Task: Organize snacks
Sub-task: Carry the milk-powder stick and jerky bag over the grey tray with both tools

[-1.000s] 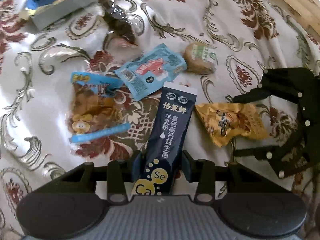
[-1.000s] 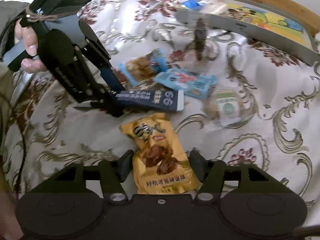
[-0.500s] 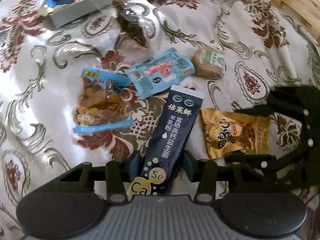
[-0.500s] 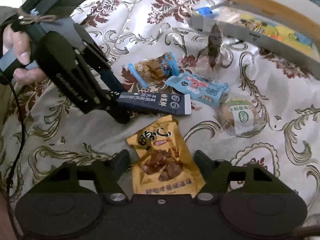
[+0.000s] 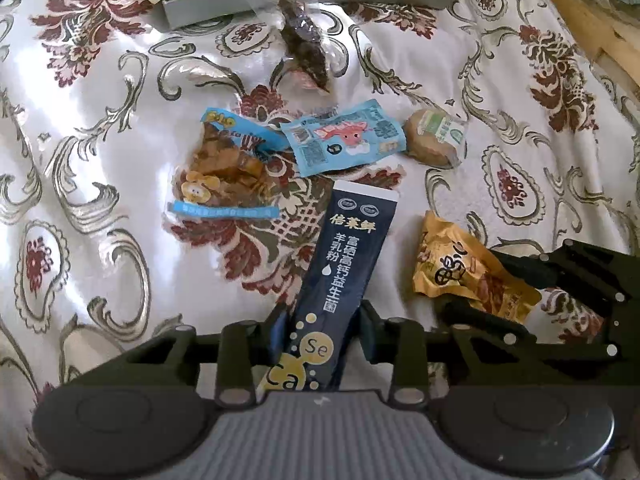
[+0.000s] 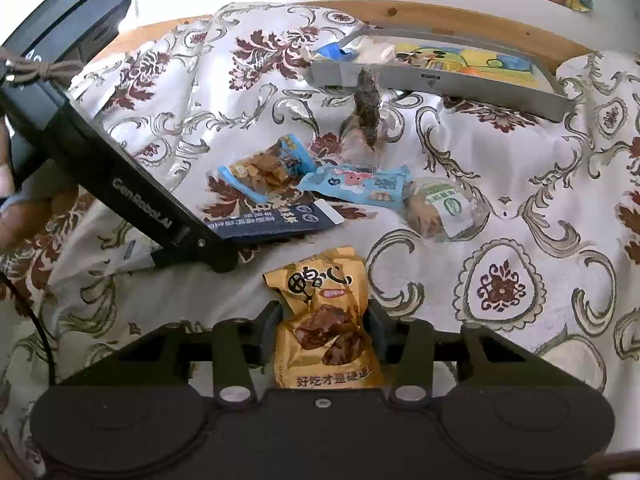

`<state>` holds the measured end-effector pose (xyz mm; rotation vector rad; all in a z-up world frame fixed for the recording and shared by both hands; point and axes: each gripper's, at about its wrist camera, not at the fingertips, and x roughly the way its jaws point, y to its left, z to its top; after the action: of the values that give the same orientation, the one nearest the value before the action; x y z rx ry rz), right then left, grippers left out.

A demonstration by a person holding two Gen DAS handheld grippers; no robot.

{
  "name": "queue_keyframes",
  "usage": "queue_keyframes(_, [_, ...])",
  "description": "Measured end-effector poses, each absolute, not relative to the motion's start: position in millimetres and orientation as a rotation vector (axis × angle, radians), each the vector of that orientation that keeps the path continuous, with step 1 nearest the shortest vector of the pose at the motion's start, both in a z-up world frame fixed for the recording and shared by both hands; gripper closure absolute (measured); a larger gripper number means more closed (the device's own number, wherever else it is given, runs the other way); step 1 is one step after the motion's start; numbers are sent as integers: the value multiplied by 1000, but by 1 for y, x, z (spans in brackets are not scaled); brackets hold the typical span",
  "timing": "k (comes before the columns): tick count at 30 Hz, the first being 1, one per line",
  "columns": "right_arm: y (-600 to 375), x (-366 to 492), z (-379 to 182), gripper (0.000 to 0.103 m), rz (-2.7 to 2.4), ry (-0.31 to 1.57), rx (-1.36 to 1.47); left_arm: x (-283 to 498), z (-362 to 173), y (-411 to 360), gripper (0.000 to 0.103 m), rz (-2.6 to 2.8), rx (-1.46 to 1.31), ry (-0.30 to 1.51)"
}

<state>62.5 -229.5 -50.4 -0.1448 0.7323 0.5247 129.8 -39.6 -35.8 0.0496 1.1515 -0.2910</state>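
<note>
My left gripper (image 5: 320,326) is shut on a dark blue stick pack (image 5: 346,260) and holds its near end, lifted off the cloth. My right gripper (image 6: 325,322) is shut on a yellow snack bag (image 6: 326,320), which also shows in the left wrist view (image 5: 460,268). On the cloth lie an orange-and-blue snack bag (image 5: 224,176), a light blue packet (image 5: 344,140), a round wrapped pastry (image 5: 436,138) and a clear pack of dark snack (image 5: 304,46). A grey tray (image 6: 460,80) with several packets stands at the back.
A patterned white tablecloth (image 5: 100,140) covers the table. A wooden table edge (image 6: 480,20) runs behind the tray. The left gripper's body (image 6: 120,184) crosses the left of the right wrist view.
The right gripper's jaws have closed on the yellow snack bag. Both grippers have risen, with the stick pack and the yellow bag lifted with them.
</note>
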Motion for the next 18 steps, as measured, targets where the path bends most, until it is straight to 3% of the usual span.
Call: queue_keyframes(18, [-245, 46, -31, 58, 386, 652, -16, 114, -23, -28, 66, -361, -148, 1201])
